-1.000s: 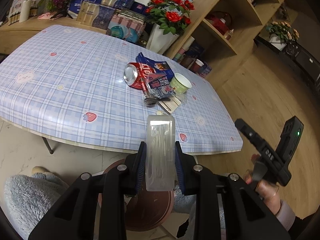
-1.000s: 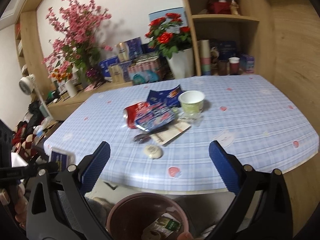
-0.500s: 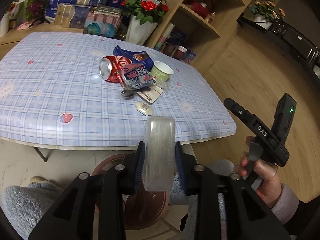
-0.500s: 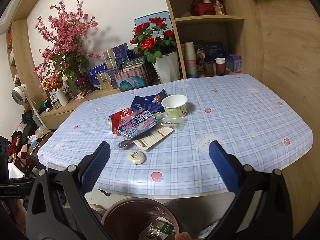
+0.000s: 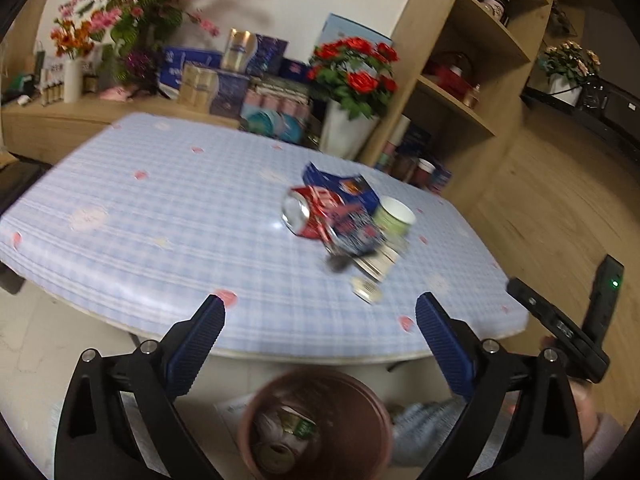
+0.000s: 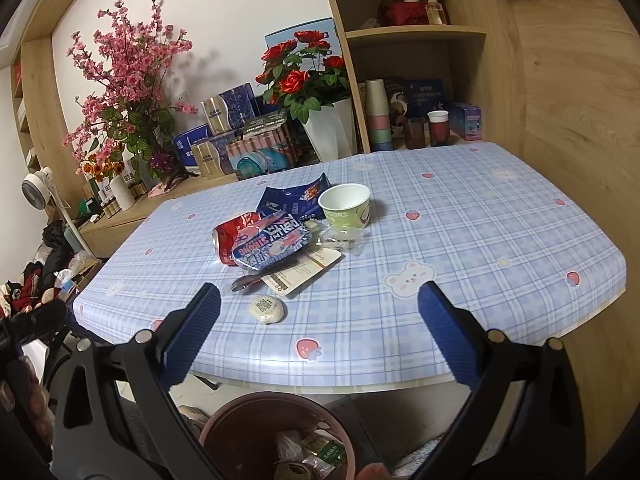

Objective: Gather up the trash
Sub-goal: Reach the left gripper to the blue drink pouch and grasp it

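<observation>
A pile of trash lies on the blue checked table (image 6: 460, 240): a crushed red can (image 6: 232, 234), blue snack wrappers (image 6: 272, 244), a green paper cup (image 6: 346, 206), a card (image 6: 304, 270) and a small round packet (image 6: 267, 309). The pile also shows, blurred, in the left wrist view, with the can (image 5: 304, 212) and cup (image 5: 394, 220). A brown bin (image 5: 316, 424) stands on the floor below the table's near edge, with trash inside; it also shows in the right wrist view (image 6: 240, 428). My left gripper (image 5: 318, 336) is open and empty above the bin. My right gripper (image 6: 320, 332) is open and empty.
Flower vases (image 6: 328, 136), boxes and a wooden shelf unit (image 6: 420, 32) stand behind the table. A fan (image 6: 38, 184) and clutter are at the left. The right-hand gripper body (image 5: 568, 328) shows at the right of the left wrist view.
My left gripper has opened and the clear plastic box it held is gone from it. The left view has tilted up. The right gripper stays open.
</observation>
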Available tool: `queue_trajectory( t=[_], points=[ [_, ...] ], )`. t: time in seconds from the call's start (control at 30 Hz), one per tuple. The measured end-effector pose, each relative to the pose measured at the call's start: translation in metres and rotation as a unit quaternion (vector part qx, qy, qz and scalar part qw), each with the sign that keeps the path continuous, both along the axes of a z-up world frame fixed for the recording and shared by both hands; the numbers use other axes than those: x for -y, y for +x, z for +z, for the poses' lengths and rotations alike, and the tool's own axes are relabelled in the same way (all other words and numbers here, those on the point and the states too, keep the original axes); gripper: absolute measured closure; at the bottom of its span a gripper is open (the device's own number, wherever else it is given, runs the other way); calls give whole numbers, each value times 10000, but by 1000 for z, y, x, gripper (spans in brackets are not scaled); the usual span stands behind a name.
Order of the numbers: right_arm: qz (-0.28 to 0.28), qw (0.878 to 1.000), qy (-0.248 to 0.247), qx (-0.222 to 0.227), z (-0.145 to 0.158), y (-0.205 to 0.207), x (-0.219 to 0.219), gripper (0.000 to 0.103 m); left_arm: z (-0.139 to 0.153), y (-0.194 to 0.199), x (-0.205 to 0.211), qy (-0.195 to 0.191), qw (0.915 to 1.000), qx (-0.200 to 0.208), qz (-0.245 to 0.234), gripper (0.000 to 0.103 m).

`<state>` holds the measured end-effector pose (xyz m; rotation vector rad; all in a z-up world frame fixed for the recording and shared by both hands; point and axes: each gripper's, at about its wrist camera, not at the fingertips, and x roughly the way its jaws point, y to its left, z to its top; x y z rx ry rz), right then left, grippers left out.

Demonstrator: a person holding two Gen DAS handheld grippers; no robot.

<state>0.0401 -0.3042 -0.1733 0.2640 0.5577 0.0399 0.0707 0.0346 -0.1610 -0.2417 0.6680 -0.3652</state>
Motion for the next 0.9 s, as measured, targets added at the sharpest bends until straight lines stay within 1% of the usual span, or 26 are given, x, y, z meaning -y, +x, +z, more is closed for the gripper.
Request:
queue_trajectory(
  t=[0.13,0.27,0.37,0.47,0.53,0.6,0.73,0.83,0.9],
  points=[
    [63,10000,10,-41,-3,7,1,5,7,11,-3,187,9997,153,-5,9],
    [3,9999,-36,-118,-5,15,3,5,13,22,2,378,9989,246,-114,9],
    [23,9998,68,-177,-6,22,8,5,14,31,12,571,9977,268,-234,9],
    [2,9996,46,-282,-7,30,13,5,12,42,27,816,9956,263,-378,9],
    [-4,9994,45,-356,-10,35,17,5,11,51,41,1031,9928,277,-536,9],
    [-172,9988,-92,-452,-13,40,21,5,9,58,57,1225,9893,339,-719,9],
    [-328,9972,-309,-597,-19,54,31,5,2,76,96,1679,9784,442,-1125,9],
    [-347,9965,-268,-708,-25,68,40,5,-12,101,126,1937,9720,302,-1299,9],
    [-343,9964,-204,-744,-28,76,45,5,-28,124,145,2082,9682,84,-1386,9]
  ],
)
